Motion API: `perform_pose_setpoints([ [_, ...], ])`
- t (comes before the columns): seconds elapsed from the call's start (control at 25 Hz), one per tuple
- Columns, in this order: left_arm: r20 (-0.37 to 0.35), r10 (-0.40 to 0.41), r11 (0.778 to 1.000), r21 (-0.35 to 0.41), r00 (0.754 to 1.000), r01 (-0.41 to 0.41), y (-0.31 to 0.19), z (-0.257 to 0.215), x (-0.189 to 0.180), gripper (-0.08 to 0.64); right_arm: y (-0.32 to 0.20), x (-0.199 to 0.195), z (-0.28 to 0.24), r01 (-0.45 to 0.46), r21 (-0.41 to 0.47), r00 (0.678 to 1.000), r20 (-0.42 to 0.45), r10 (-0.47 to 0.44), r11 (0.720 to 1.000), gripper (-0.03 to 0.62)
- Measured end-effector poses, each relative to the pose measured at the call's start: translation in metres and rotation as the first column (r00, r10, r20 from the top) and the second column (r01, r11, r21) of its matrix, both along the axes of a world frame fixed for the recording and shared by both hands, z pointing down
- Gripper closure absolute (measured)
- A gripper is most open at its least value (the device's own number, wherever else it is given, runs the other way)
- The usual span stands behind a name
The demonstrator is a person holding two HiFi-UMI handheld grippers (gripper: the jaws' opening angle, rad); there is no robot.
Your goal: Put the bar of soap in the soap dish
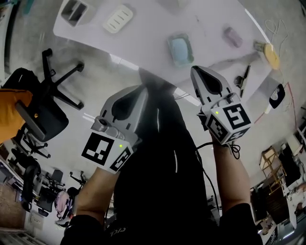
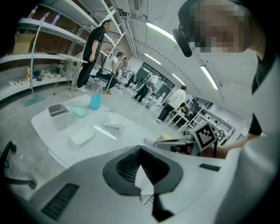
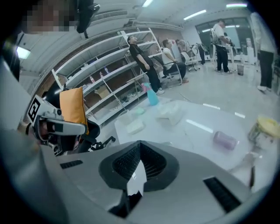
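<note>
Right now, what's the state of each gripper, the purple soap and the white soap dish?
left gripper: shut, empty.
right gripper: shut, empty.
purple soap: lying on the table, in no dish.
white soap dish: empty.

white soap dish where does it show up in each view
Head view: white soap dish at the top, left of centre.
Left gripper view: the dish left of centre, below mid-height.
Right gripper view: the dish near the centre.
Shared landmark: the grey bin beside it.
</note>
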State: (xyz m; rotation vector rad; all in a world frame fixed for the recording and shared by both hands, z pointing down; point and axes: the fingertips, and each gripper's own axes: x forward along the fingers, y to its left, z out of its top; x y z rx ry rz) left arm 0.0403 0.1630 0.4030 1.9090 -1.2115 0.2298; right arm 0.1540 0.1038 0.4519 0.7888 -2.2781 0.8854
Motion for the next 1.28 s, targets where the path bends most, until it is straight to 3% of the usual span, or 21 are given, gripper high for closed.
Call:
perform_pose_setpoints([
  [0.24,0.039,0.025,0.996,0.084,0.999,-0.029,-0.020,-0.080,0.008,0.551,0.002,0.019,-0.102,0.019,0.070,0.999,0.033,-0.021,0.997,0.577],
  [0.48,0.054,0.048,0.982,0.181,0.997,-0.057,-0.032,-0.160,0.031,0.551,0.015,0.021,-0.191,0.094,0.212,0.994,0.033,-0.103,0.973,0.577],
  [0.6,0.065,0.051,0.972,0.228,0.997,-0.064,-0.031,-0.198,0.038,0.549,0.020,0.032,-0.233,0.070,0.241,0.995,0.058,-0.086,0.968,0.577],
  [0.92,0.119,0.050,0.913,0.398,0.992,-0.093,-0.059,-0.291,0.046,0.551,0.014,0.051,-0.319,0.012,0.356,0.991,0.117,-0.058,0.934,0.577],
  [1.28,0.162,0.033,0.880,0.463,0.986,-0.106,-0.049,-0.335,0.050,0.549,0.016,0.078,-0.375,-0.094,0.428,0.977,0.211,0.002,0.899,0.577],
])
